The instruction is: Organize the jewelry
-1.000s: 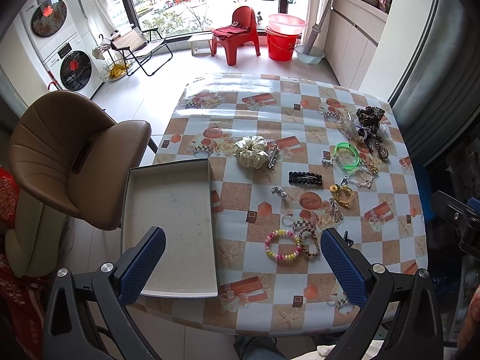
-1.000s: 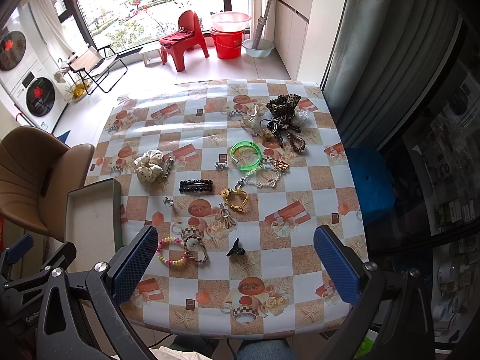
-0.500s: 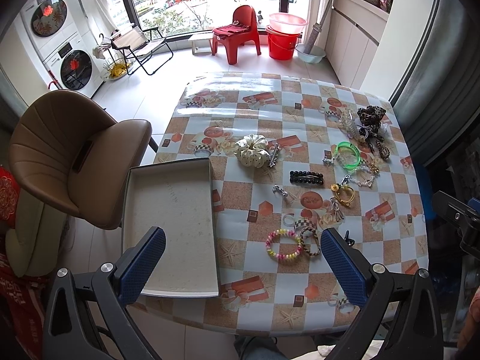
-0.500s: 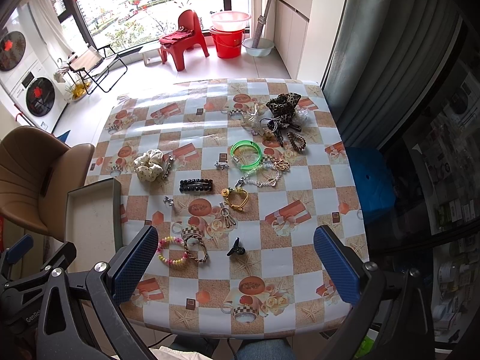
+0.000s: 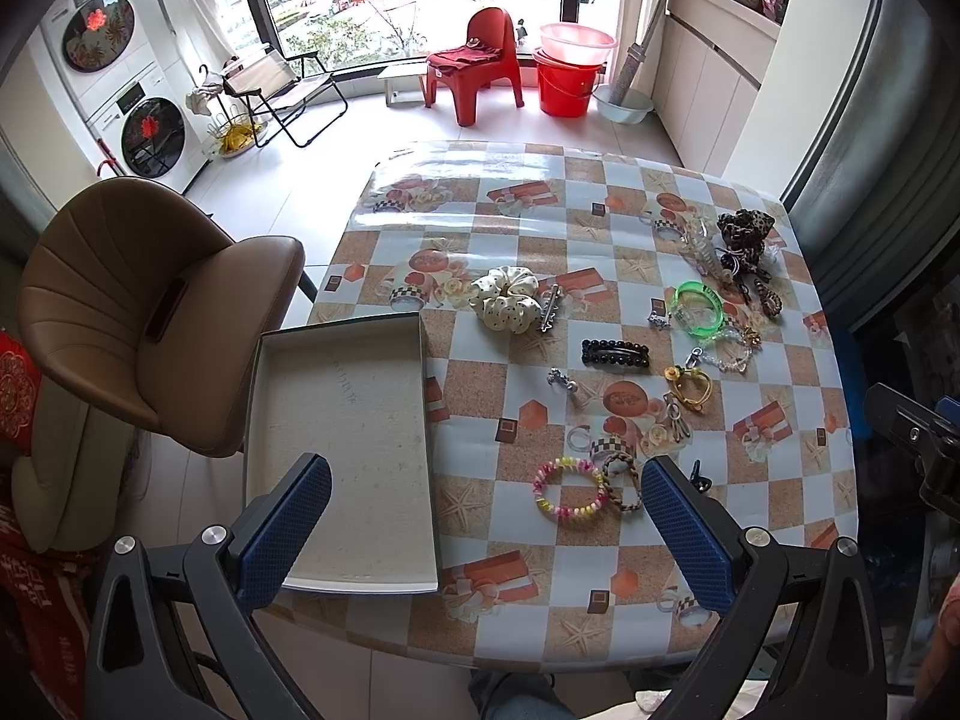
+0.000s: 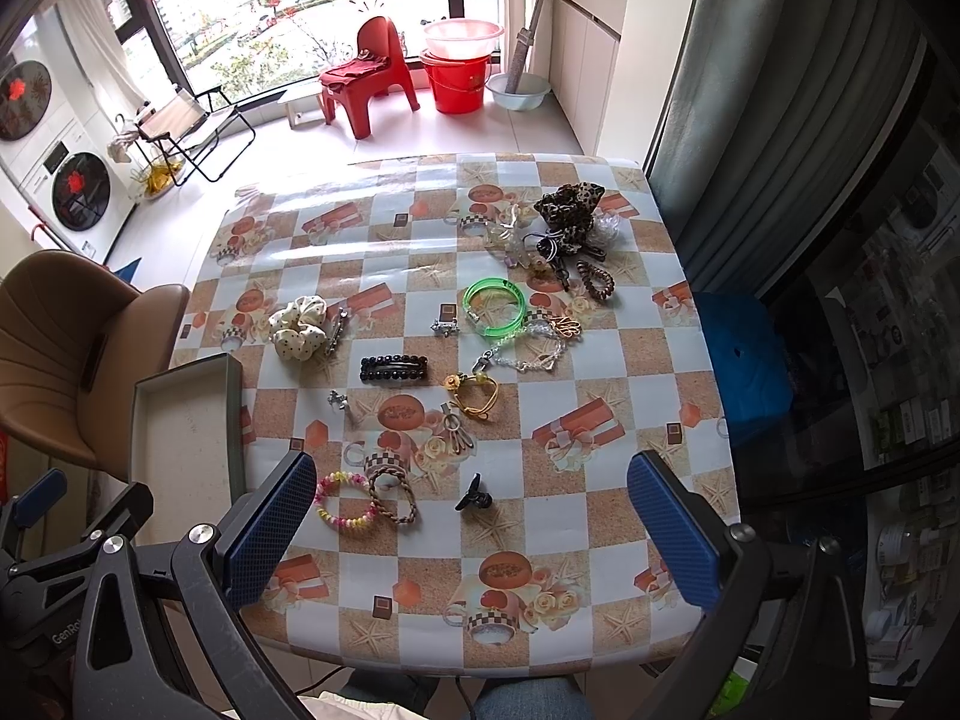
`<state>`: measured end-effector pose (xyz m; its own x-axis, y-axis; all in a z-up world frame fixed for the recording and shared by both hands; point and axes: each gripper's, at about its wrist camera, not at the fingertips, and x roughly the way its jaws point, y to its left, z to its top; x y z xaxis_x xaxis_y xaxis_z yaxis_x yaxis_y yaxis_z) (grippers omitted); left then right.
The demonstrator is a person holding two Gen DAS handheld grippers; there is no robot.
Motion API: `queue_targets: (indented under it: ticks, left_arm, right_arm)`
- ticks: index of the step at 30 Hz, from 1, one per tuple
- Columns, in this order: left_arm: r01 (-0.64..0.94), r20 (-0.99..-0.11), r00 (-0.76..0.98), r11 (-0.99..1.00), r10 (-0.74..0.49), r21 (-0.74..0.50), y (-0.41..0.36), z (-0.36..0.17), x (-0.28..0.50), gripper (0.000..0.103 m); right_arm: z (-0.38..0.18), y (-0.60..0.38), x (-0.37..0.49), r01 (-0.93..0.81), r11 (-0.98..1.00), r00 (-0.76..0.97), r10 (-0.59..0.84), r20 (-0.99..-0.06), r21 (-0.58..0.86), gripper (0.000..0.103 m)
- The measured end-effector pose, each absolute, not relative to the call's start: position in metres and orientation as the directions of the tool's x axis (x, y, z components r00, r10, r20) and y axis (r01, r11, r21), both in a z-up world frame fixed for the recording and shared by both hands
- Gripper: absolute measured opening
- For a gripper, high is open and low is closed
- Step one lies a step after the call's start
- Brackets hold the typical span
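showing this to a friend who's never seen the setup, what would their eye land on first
Probably the scatter of jewelry and hair pieces across the checkered tablecloth, with the neon green bangle right of centre as the brightest spot. Next, the pale tray with nothing in it at the table's left edge. Both open claws frame the bottom of each view, the left claw and the right claw, holding nothing.

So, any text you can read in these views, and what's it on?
"GenRo": white print on the black frame at lower left of the right wrist view; the rest is cut off by the edge.
Tray: a faint line of marks on the floor, too faint to read.
Green bangle: dark print, too small to read.
Shelf boxes behind the glass: labels too small to read.
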<state>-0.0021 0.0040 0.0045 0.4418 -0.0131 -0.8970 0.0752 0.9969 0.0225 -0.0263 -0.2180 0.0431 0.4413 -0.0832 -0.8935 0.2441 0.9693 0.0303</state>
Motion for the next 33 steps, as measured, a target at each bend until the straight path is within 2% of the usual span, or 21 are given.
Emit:
queue_targets:
  ticks: [11,21,33]
  left_arm:
    - [0.080,-0.901,0.433,0.997,-0.018,0.019,0.006,0.002,-0.004,0.103]
    - [0.088,-0.929,0.367,0.996,-0.043,-0.012,0.010,-0.019,0.004,0.103]
    - [0.075,-0.958,0.277,0.996,-0.071,-0.052,-0.008,-0.075,0.053,0.103]
  right_arm:
    - [0.043,-0.218,-0.023,0.245,0.969,0.436,-0.082,-0.896,0.031,0.103]
    - [0.019,-0.231,-0.038,0.274,0.960,0.383,-0.055,-0.922,0.056,0.103]
    - [-0.037,-0.264,-0.019,0.332,0.940,0.255,-0.006,-0.967,0.082,0.103]
